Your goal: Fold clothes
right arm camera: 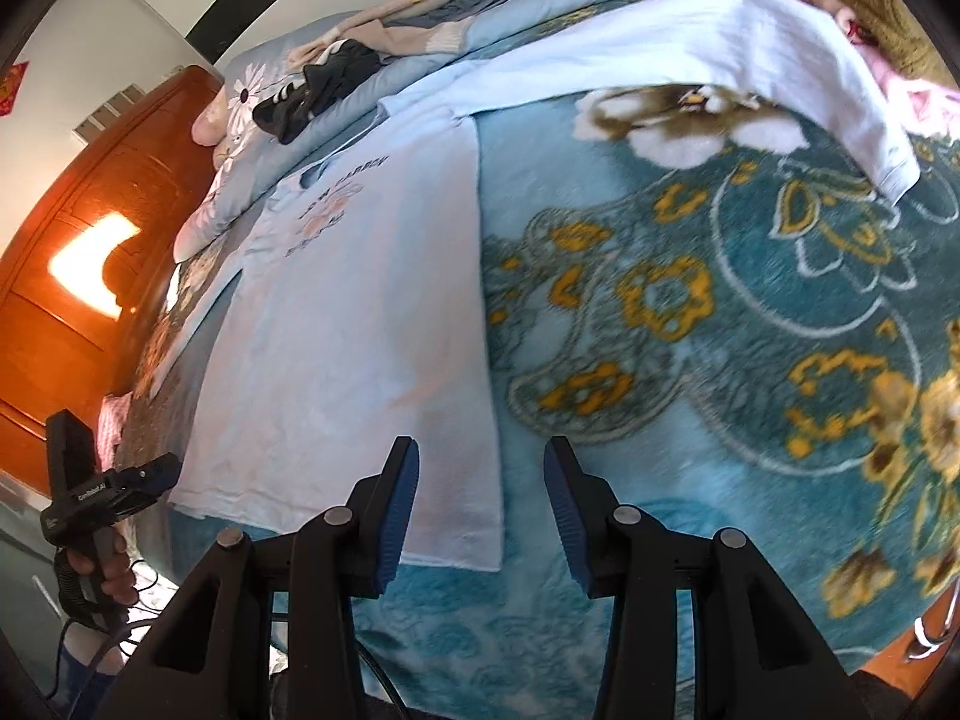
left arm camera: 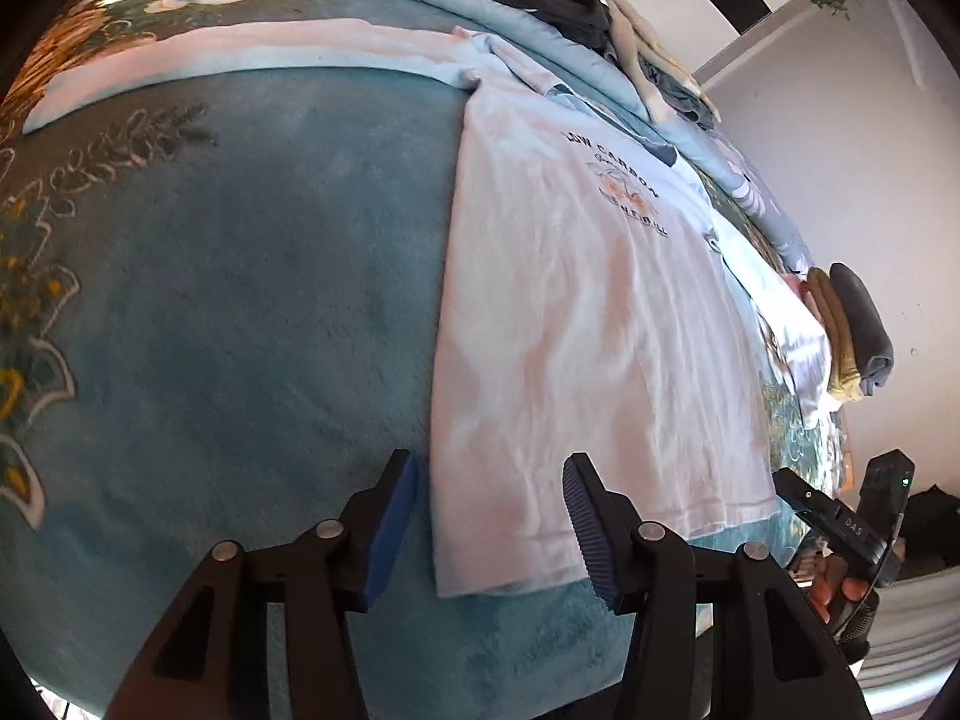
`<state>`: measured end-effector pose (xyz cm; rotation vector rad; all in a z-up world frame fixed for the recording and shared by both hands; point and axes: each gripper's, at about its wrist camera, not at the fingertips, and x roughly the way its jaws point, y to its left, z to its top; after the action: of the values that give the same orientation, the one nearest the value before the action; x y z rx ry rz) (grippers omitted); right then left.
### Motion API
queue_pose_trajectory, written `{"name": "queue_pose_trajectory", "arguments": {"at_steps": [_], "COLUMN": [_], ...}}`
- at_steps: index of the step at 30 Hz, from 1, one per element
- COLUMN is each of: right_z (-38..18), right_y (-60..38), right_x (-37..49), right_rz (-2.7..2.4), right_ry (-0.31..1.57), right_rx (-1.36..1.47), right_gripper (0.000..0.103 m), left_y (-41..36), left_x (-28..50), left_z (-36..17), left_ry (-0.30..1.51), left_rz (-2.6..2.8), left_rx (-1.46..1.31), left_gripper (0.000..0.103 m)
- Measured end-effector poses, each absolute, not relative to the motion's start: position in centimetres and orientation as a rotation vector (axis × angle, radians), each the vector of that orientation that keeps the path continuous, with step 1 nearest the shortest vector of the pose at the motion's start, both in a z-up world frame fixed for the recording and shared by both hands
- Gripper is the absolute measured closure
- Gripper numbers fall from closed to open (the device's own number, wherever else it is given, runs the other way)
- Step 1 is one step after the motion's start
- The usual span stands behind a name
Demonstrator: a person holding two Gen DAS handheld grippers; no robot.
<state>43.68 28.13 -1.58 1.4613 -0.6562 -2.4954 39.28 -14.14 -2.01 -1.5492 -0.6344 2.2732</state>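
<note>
A: Shirt location and material?

B: The white T-shirt (left arm camera: 576, 324) lies flat on the plush teal blanket (left arm camera: 252, 276), printed side up, one sleeve out toward 10 o'clock.

A: View differences?

B: Only the left wrist view shows the folded stack (left arm camera: 852, 330) at 3 o'clock; only the right shows the wooden cabinet (right arm camera: 90, 240).

A: Fingers?

B: Left gripper (left arm camera: 489, 531): fingers apart over the hem corner, gripping nothing. Right gripper (right arm camera: 480, 510): fingers apart over the other corner, empty.

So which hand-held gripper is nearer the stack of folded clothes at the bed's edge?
Right: it's on the stack's side of the white T-shirt. Left is across the shirt.
</note>
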Motion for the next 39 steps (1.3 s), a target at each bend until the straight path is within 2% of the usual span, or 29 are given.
{"name": "queue_pose_trajectory", "arguments": {"at_steps": [2,3,5,6,10,13,14,15,16,17,19,26,30,32,33,37,39], "right_z": [-1.6,-1.6,-1.7,-1.8,-2.0,-2.0,-2.0,-2.0,-2.1,-2.1,-1.8,-1.3,-2.5,-2.3,-2.0,-1.2,-0.4], "right_y": [28.1,28.2,28.4,28.3,27.9,27.4,27.3,27.2,27.1,27.0,27.2,27.4,28.0,28.2,28.3,29.4,30.3], "right_x": [43.9,44.0,44.2,44.2,44.3,44.0,44.0,44.1,44.1,44.2,44.5,45.3,44.9,44.8,44.7,44.8,44.6], "right_rz": [-2.497,-2.492,-2.489,-2.486,-2.449,-2.431,-2.419,-2.411,-2.405,-2.404,-2.421,-2.458,-2.421,-2.413,-2.410,-2.409,-2.444], "right_ry": [-0.674,-0.696,-0.719,-0.716,-0.722,-0.715,-0.724,-0.729,-0.732,-0.731,-0.715,-0.602,-0.649,-0.658,-0.656,-0.677,-0.676], "right_rx": [1.444,1.435,1.434,1.435,1.434,1.428,1.421,1.416,1.409,1.402,1.385,1.396,1.439,1.435,1.431,1.409,1.399], "right_gripper": [0.058,0.059,0.068,0.069,0.069,0.069,0.074,0.078,0.084,0.091,0.097,0.099,0.099,0.099,0.098,0.094,0.094], "left_y": [-14.8,-15.1,-15.9,-16.1,-15.1,-14.7,-14.8,-14.8,-14.9,-15.0,-15.0,-13.9,-15.0,-15.1,-15.0,-15.4,-15.8], "left_x": [39.6,39.7,40.1,40.3,41.2,41.4,41.4,41.4,41.4,41.4,41.4,43.0,43.5,43.3,43.2,42.5,41.8], "left_z": [-2.1,-2.3,-2.4,-2.4,-1.6,-2.1,-2.1,-2.1,-2.1,-2.2,-2.4,-1.4,-2.6,-2.3,-2.0,0.2,1.3], "left_ry": [-0.709,-0.748,-0.805,-0.820,-0.688,-0.694,-0.705,-0.716,-0.724,-0.724,-0.734,-0.583,-0.679,-0.666,-0.637,-0.583,-0.542], "left_rz": [2.262,2.256,2.262,2.269,2.329,2.314,2.316,2.319,2.325,2.325,2.336,2.346,2.326,2.316,2.316,2.311,2.334], "left_rx": [-1.540,-1.541,-1.554,-1.558,-1.577,-1.594,-1.591,-1.587,-1.584,-1.593,-1.597,-1.580,-1.573,-1.567,-1.563,-1.519,-1.504], "left_gripper": [0.052,0.056,0.060,0.061,0.059,0.061,0.061,0.065,0.074,0.097,0.099,0.100,0.100,0.099,0.095,0.091,0.080]}}
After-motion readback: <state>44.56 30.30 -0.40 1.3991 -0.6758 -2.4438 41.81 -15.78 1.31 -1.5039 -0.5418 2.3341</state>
